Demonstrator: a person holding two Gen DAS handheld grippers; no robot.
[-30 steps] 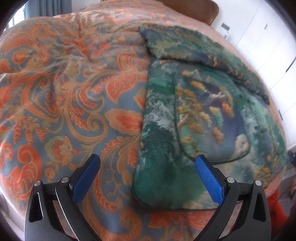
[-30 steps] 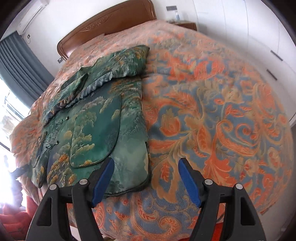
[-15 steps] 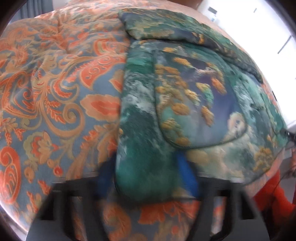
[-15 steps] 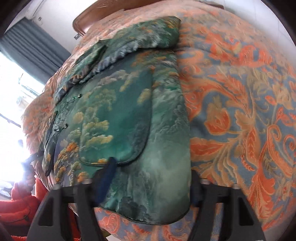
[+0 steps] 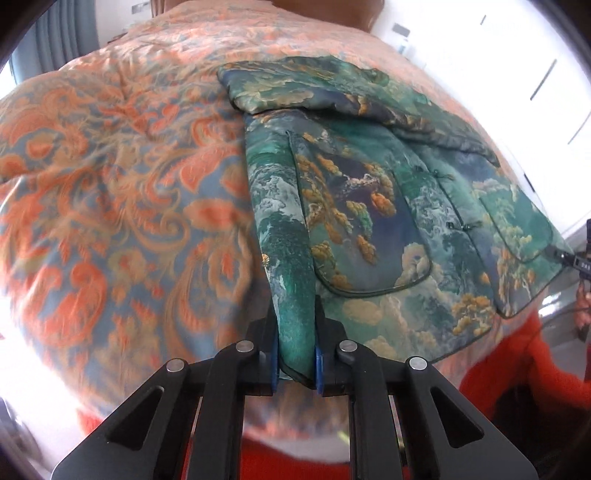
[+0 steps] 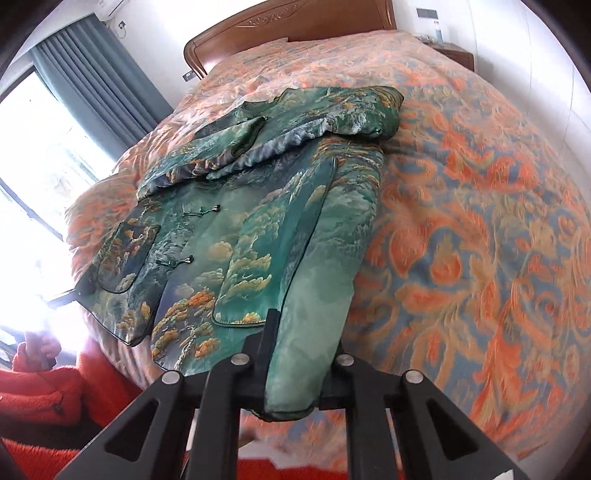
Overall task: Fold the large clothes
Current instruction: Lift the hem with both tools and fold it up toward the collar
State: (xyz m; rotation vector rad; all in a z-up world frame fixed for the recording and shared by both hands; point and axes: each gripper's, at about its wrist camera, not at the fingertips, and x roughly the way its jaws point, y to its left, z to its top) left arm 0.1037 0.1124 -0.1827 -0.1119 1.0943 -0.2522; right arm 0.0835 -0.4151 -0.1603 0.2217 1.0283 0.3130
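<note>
A green padded jacket (image 5: 369, 206) with a cloud and tree print lies face up on the bed, sleeves folded across its top. It also shows in the right wrist view (image 6: 266, 229). My left gripper (image 5: 295, 358) is shut on the jacket's near left hem corner. My right gripper (image 6: 295, 373) is shut on the jacket's near right hem corner, with the cloth bunched between its fingers. Both corners are lifted slightly off the bed.
An orange and blue paisley bedspread (image 5: 122, 192) covers the bed, also in the right wrist view (image 6: 480, 229). A wooden headboard (image 6: 295, 26) stands at the far end. A window with grey curtains (image 6: 96, 81) is at left. The person's red sleeve (image 6: 33, 391) is near.
Both grippers moved forward onto the jacket's near hem and closed on its corners. They were open and clear of the cloth a second ago.
</note>
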